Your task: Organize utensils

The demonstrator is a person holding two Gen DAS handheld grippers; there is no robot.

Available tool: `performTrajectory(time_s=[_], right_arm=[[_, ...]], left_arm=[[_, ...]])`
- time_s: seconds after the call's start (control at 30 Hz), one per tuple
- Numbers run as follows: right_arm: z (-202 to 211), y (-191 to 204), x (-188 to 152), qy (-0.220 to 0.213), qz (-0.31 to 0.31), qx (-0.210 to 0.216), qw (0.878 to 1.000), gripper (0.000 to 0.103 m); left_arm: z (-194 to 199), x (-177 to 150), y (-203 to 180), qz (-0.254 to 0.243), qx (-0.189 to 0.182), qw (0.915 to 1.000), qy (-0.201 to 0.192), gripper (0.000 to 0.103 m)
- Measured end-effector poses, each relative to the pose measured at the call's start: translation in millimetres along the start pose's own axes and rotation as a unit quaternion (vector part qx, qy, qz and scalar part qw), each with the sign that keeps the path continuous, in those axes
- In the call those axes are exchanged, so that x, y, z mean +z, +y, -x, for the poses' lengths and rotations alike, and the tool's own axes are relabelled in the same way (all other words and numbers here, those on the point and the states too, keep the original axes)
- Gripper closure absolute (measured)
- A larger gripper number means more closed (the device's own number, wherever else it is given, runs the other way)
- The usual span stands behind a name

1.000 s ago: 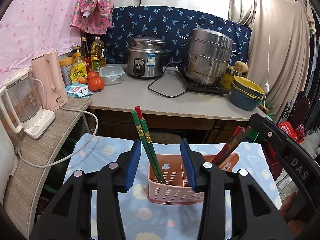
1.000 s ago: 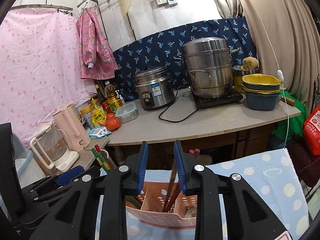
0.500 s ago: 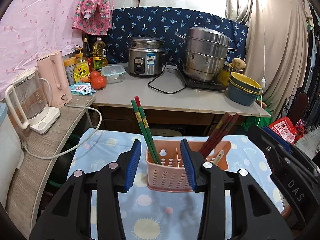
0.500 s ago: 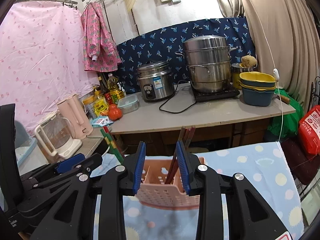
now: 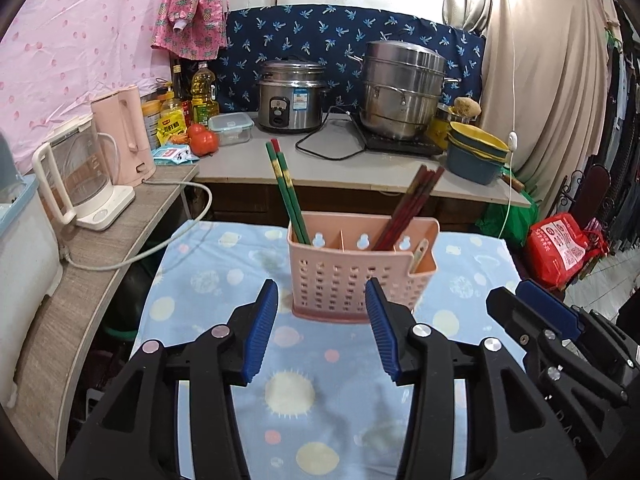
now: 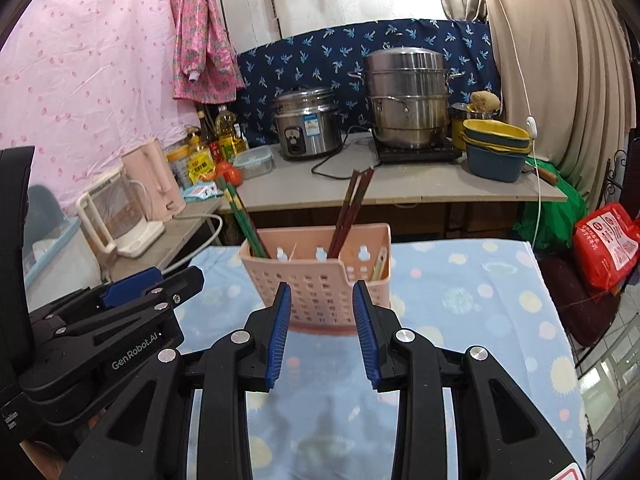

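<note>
A pink perforated utensil basket (image 5: 352, 272) stands on the blue spotted cloth (image 5: 296, 392); it also shows in the right wrist view (image 6: 320, 280). Green chopsticks (image 5: 285, 192) lean in its left compartment, dark red chopsticks (image 5: 412, 208) in its right part, and a small utensil handle (image 5: 419, 251) sticks up at its right end. My left gripper (image 5: 322, 328) is open and empty, just short of the basket. My right gripper (image 6: 320, 332) is open and empty, also short of the basket, to the right of the left one (image 6: 120, 320).
A counter (image 5: 320, 164) behind holds a rice cooker (image 5: 290, 100), a steel steamer pot (image 5: 402, 88), stacked bowls (image 5: 476, 152) and tomatoes (image 5: 204, 140). Two kettles (image 5: 100, 164) stand on a side shelf at the left. A red bag (image 5: 560, 248) lies at the right.
Both grippers have drawn back from the basket and risen; the basket now stands wholly ahead of the fingertips. The right gripper's jaws have opened wider and left the red chopsticks in the basket.
</note>
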State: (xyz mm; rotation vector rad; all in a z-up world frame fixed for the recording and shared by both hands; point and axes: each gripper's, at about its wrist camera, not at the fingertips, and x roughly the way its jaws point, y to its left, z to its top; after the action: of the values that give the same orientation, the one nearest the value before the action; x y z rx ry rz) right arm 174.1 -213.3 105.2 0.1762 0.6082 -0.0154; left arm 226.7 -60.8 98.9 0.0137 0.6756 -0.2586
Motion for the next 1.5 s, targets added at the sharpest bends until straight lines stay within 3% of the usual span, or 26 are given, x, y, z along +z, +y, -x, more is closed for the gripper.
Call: performTrajectory(time_s=[0.13, 0.23, 0.37, 0.63, 0.87, 0.97, 1.03, 1.5], right_arm=[[10.5, 3.6, -19.5, 0.015, 0.011, -0.006, 1.000, 0.072], [14.9, 5.7, -31.9, 0.028, 0.019, -0.004, 0.999, 0.071], [20.7, 2.9, -45.3, 0.039, 0.012, -0.001, 0.999, 0.065], [32.2, -4.3, -62.3, 0.039, 0.006, -0.020, 0.999, 0.034], [37.0, -12.7, -72.2, 0.047, -0.003, -0.029, 0.998, 0.019], [38.4, -14.6, -74.8, 0.046, -0.002, -0.036, 0.998, 0.016], [39.7, -14.9, -76.9, 0.043, 0.000, -0.043, 0.998, 0.006], [39.8, -13.3, -83.5, 0.047, 0.010, -0.056, 0.997, 0.006]], left_arm=[[5.9, -17.6, -3.1, -0.001, 0.000, 0.9999, 0.011, 0.059], [10.2, -29.9, -5.6, -0.002, 0.004, 0.9999, 0.014, 0.047], [13.8, -43.4, -7.7, -0.007, 0.009, 0.9997, 0.020, 0.046], [17.3, -62.8, -1.5, 0.009, 0.022, 0.9991, 0.034, 0.032], [22.1, -75.0, 0.3, 0.012, 0.037, 0.9988, 0.030, 0.012], [24.3, -77.7, 0.8, 0.011, 0.043, 0.9987, 0.026, 0.009], [24.0, -79.3, 1.2, 0.010, 0.049, 0.9984, 0.028, 0.008], [21.7, -88.9, 5.5, 0.010, 0.064, 0.9969, 0.046, 0.007]])
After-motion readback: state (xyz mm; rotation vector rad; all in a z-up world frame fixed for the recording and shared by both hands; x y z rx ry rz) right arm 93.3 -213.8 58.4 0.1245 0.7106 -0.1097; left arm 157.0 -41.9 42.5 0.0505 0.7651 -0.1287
